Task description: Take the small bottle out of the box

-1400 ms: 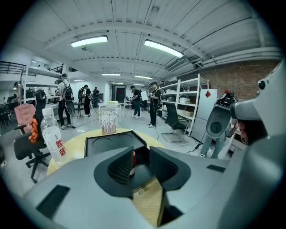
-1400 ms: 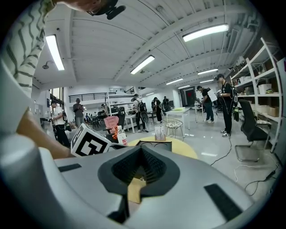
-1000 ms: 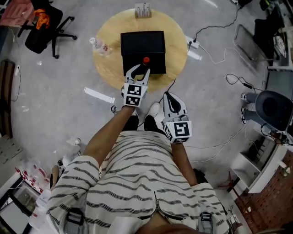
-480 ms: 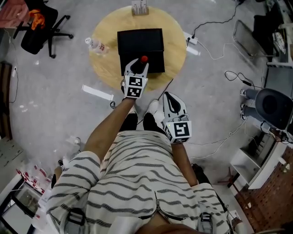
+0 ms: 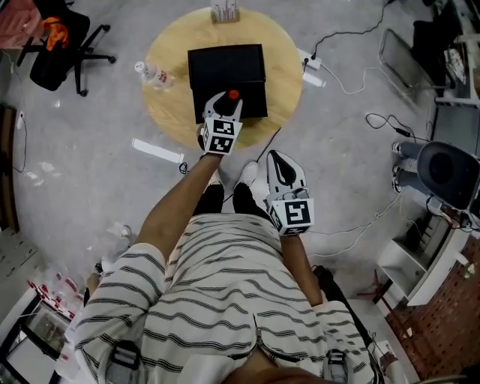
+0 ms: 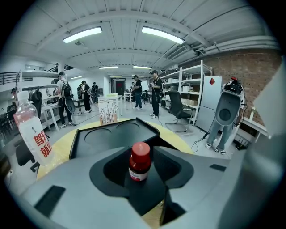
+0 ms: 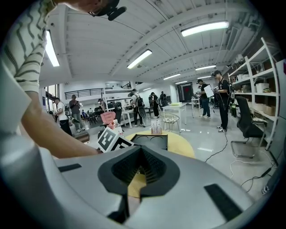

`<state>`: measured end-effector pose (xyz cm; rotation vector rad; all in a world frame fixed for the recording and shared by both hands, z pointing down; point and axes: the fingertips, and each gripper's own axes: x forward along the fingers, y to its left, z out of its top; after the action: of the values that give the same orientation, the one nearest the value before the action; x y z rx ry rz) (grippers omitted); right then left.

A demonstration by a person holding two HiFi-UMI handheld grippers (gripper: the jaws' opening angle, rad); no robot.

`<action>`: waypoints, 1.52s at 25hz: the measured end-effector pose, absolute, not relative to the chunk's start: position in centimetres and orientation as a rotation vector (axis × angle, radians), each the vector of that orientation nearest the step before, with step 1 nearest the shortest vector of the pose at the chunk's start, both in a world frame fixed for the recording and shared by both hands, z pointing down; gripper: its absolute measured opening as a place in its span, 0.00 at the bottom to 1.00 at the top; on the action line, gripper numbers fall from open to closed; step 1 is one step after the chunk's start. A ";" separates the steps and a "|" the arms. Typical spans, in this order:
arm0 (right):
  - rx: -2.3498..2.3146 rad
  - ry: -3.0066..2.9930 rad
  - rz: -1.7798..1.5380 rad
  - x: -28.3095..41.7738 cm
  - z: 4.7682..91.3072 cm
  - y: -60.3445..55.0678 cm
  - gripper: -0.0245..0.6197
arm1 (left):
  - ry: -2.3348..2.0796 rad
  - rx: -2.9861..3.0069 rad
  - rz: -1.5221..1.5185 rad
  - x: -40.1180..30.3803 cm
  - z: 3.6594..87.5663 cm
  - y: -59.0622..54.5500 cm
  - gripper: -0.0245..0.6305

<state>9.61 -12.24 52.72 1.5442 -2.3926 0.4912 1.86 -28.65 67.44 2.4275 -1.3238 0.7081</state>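
A small brown bottle [image 5: 233,95] [image 6: 140,162] with a red cap stands upright at the near part of the black box [image 5: 225,64] [image 6: 114,136] on the round wooden table [image 5: 283,71]. My left gripper [image 5: 227,100] reaches over the box's near edge. Its jaws are opening on either side of the bottle, and a dark gap shows on both sides of it. The right gripper [image 5: 277,161] [image 7: 140,150] hangs below the table edge, above the person's shoes, shut with nothing in it.
A clear plastic bottle [image 5: 152,75] [image 6: 33,132] with a red label lies at the table's left edge. A small white stand [image 5: 225,13] [image 6: 107,112] is at its far edge. A power strip [image 5: 313,63] and cables lie on the floor to the right, an office chair [image 5: 64,45] to the left.
The left gripper's jaws have spread apart around the bottle, which stays upright on the box. The right gripper has not moved.
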 end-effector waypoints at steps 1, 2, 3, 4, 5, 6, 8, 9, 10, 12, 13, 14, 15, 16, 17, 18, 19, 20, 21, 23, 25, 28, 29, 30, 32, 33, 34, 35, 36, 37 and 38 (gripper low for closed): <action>1.547 -2.389 0.493 9.7 52.8 -12.2 0.05 | -1.325 2.424 0.710 1.9 67.6 -28.8 0.29; 1.550 -2.386 0.495 9.8 52.8 -12.2 0.05 | -1.326 2.419 0.711 2.0 67.8 -28.9 0.29; 1.553 -2.382 0.498 9.9 52.9 -12.1 0.05 | -1.326 2.415 0.712 2.0 67.9 -29.1 0.29; 1.555 -2.379 0.499 10.0 52.9 -12.0 0.05 | -1.327 2.414 0.713 2.0 68.0 -29.2 0.29; 1.558 -2.376 0.499 10.0 52.9 -11.9 0.05 | -1.326 2.416 0.715 2.1 68.0 -29.2 0.29; 1.560 -2.373 0.500 10.1 52.9 -11.8 0.05 | -1.325 2.419 0.718 2.2 68.0 -29.3 0.29; 1.565 -2.369 0.501 10.2 52.9 -11.8 0.05 | -1.322 2.419 0.726 2.4 68.2 -29.5 0.29; 1.567 -2.366 0.502 10.3 52.9 -11.9 0.05 | -1.322 2.415 0.727 2.5 68.4 -29.6 0.29; 1.569 -2.364 0.502 10.4 52.9 -11.9 0.05 | -1.325 2.412 0.724 2.5 68.5 -29.8 0.29; 1.572 -2.362 0.501 10.4 52.9 -11.9 0.05 | -1.329 2.414 0.715 2.4 68.5 -30.1 0.28; 1.573 -2.361 0.501 10.4 52.9 -11.9 0.05 | -1.328 2.415 0.719 2.4 68.6 -30.1 0.28; 1.573 -2.360 0.500 10.3 52.9 -11.9 0.05 | -1.326 2.417 0.726 2.5 68.7 -30.2 0.28; 1.572 -2.359 0.499 10.3 52.9 -11.9 0.05 | -1.323 2.419 0.735 2.5 68.7 -30.2 0.28; 1.572 -2.359 0.497 10.4 52.9 -11.8 0.05 | -1.321 2.422 0.743 2.6 68.7 -30.2 0.27; 1.571 -2.359 0.495 10.3 52.9 -11.8 0.05 | -1.318 2.425 0.748 2.6 68.7 -30.1 0.27; 1.571 -2.361 0.493 10.3 52.8 -11.6 0.05 | -1.315 2.427 0.749 2.6 68.7 -30.0 0.27; 1.570 -2.362 0.490 10.3 52.8 -11.5 0.05 | -1.315 2.427 0.746 2.5 68.6 -29.9 0.27; 1.569 -2.363 0.488 10.2 52.7 -11.4 0.05 | -1.316 2.426 0.741 2.5 68.5 -29.8 0.27; 1.569 -2.364 0.485 10.2 52.7 -11.4 0.05 | -1.317 2.428 0.735 2.4 68.4 -29.7 0.27; 1.570 -2.365 0.482 10.1 52.5 -11.4 0.05 | -1.315 2.440 0.724 2.6 67.8 -29.6 0.27; 1.573 -2.368 0.482 10.0 52.4 -11.4 0.05 | -1.311 2.456 0.713 2.8 67.1 -29.6 0.27; 1.570 -2.378 0.476 9.8 52.2 -11.3 0.05 | -1.303 2.472 0.706 3.1 66.2 -29.5 0.27; 1.570 -2.380 0.474 9.8 52.1 -11.3 0.05 | -1.301 2.474 0.706 3.2 65.9 -29.4 0.27; 1.572 -2.382 0.473 9.7 52.0 -11.3 0.05 | -1.301 2.474 0.703 3.3 65.6 -29.3 0.27; 1.579 -2.385 0.472 9.6 51.8 -11.2 0.05 | -1.305 2.475 0.691 3.2 65.0 -29.0 0.27; 1.584 -2.387 0.472 9.6 51.8 -11.2 0.05 | -1.308 2.476 0.683 3.1 64.7 -28.8 0.27; 1.589 -2.390 0.473 9.6 51.7 -11.1 0.05 | -1.310 2.478 0.676 3.1 64.4 -28.5 0.27; 1.595 -2.392 0.473 9.6 51.6 -11.1 0.05 | -1.309 2.481 0.671 3.1 64.2 -28.2 0.27; 1.600 -2.395 0.472 9.6 51.4 -11.0 0.05 | -1.306 2.484 0.667 3.2 63.9 -28.0 0.27; 1.604 -2.396 0.469 9.6 51.2 -11.1 0.05 | -1.302 2.486 0.663 3.2 63.7 -27.8 0.27; 1.608 -2.397 0.464 9.5 51.0 -11.1 0.05 | -1.299 2.487 0.659 3.1 63.5 -27.6 0.27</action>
<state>9.48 -11.15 51.02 1.6075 -2.3973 0.4640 3.15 -27.60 63.46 2.4866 -1.2993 0.6590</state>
